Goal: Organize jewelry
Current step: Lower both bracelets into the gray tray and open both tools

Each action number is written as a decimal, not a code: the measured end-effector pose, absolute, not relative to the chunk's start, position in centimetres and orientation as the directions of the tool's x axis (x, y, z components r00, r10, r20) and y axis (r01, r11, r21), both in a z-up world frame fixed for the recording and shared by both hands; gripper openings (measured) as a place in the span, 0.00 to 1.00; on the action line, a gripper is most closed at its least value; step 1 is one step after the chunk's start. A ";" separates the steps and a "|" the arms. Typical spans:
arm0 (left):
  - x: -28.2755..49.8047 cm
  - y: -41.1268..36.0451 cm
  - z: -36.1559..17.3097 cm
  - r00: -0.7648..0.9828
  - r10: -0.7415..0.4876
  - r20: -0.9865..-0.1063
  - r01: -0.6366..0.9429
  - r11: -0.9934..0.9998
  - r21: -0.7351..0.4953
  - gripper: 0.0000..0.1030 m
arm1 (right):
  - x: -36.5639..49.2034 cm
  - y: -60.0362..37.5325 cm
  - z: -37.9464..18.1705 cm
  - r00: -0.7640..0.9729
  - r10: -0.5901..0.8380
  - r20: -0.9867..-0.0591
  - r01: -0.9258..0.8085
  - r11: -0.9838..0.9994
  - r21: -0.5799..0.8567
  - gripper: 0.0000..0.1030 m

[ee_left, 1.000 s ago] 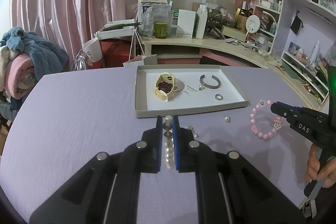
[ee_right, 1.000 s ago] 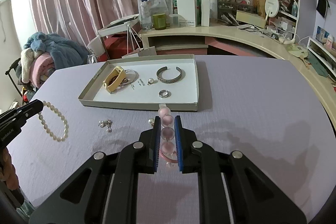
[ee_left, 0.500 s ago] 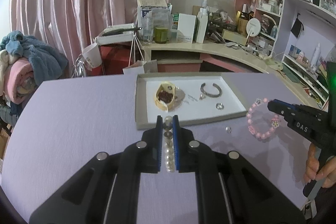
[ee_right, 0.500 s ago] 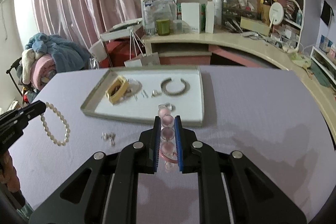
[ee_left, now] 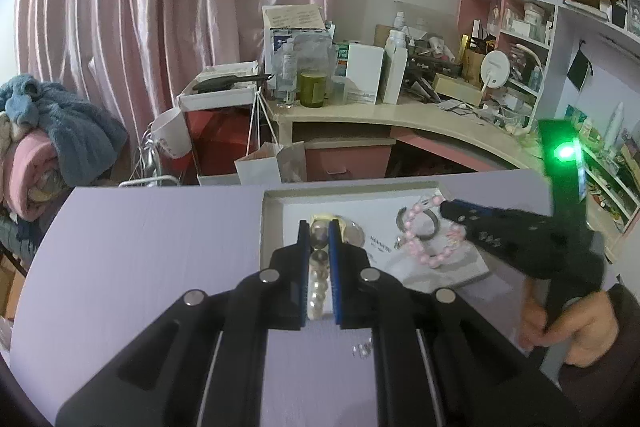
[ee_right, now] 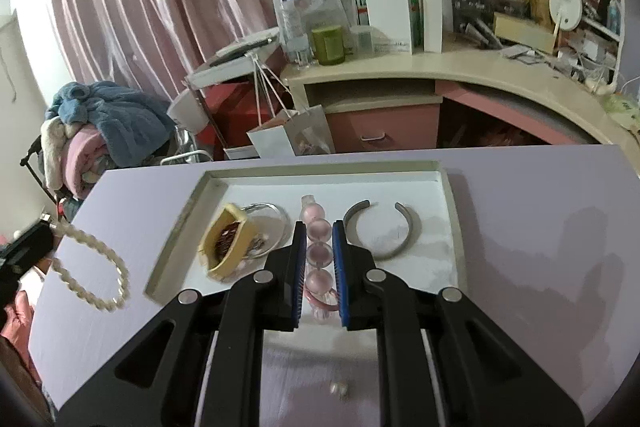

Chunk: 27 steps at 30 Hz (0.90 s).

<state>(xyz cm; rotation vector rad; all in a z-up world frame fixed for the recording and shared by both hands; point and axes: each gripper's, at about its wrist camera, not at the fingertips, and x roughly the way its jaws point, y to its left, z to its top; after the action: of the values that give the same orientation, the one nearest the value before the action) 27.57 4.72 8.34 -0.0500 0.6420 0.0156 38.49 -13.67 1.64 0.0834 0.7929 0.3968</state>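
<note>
Pearl beads fill the clenched left hand-held gripper point(ee_left: 319, 259), carrying the pearl bracelet point(ee_left: 318, 291) toward the tray point(ee_left: 267, 227); small earrings point(ee_left: 362, 349) wait on the lilac worktop point(ee_left: 140, 247). Right view: the right hand-held gripper point(ee_right: 320, 267) grasps the pink bracelet point(ee_right: 318, 253) above the tray, beside the already-placed silver cuff point(ee_right: 382, 229).

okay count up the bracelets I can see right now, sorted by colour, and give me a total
Pink bead bracelet, held in the right tongs: 1
White pearl bracelet, held in the left tongs: 1
Grey open cuff bangle, lying in the tray: 1
Total: 3
</note>
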 end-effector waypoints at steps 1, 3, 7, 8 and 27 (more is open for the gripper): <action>27.9 4.7 8.3 0.800 -0.002 -0.599 -0.027 0.999 -0.039 0.09 | 38.9 -13.6 1.2 0.628 0.371 -0.685 -0.311 0.926 0.216 0.14; 28.7 4.5 8.2 0.800 -0.007 -0.601 -0.021 0.999 -0.039 0.09 | 39.5 -14.2 0.3 0.623 0.358 -0.696 -0.290 0.932 0.219 0.17; 29.9 4.1 7.8 0.797 -0.022 -0.604 -0.009 0.999 -0.048 0.09 | 39.4 -15.7 0.1 0.640 0.344 -0.687 -0.268 0.938 0.219 0.43; 30.2 4.0 7.7 0.795 -0.027 -0.606 -0.007 0.999 -0.053 0.09 | 39.1 -16.1 0.2 0.653 0.333 -0.681 -0.267 0.942 0.205 0.43; 35.1 0.0 4.3 0.754 -0.096 -0.650 0.048 0.995 -0.091 0.09 | 38.0 -18.5 -0.3 0.679 0.312 -0.665 -0.285 0.946 0.152 0.45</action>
<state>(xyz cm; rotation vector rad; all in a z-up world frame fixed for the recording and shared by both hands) 35.15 -0.03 4.25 -0.0699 0.7129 -0.0786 37.97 -18.53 -0.27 0.0372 0.7537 0.3352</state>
